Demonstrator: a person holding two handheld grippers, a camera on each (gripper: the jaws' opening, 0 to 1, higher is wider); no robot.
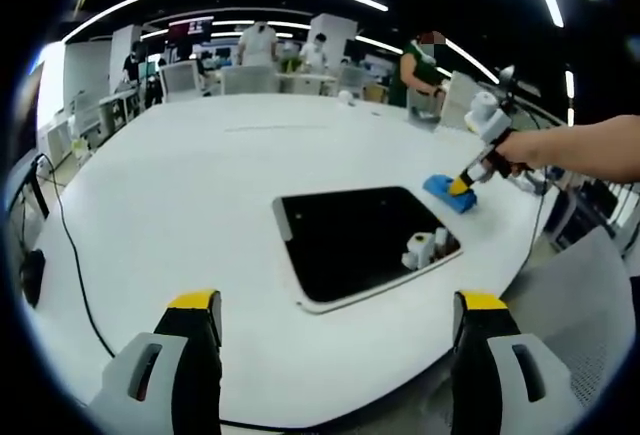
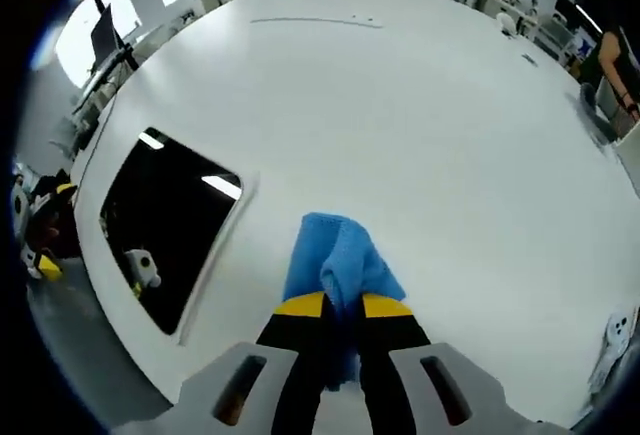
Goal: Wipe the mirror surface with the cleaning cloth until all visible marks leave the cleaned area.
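White and broad, the round bench (image 1: 190,185) sits in an open office with people standing beyond its far edge. Flat on it near the front edge lies the mirror (image 1: 360,240), dark with reflected ceiling lights. Just past the mirror's far corner, toward the bench's right edge, the blue cleaning cloth (image 2: 340,260) rests on the bench top, pinched between the closed jaws of the right tool (image 2: 343,305). The left tool (image 1: 340,310) hangs above the front edge, jaws wide apart and empty.
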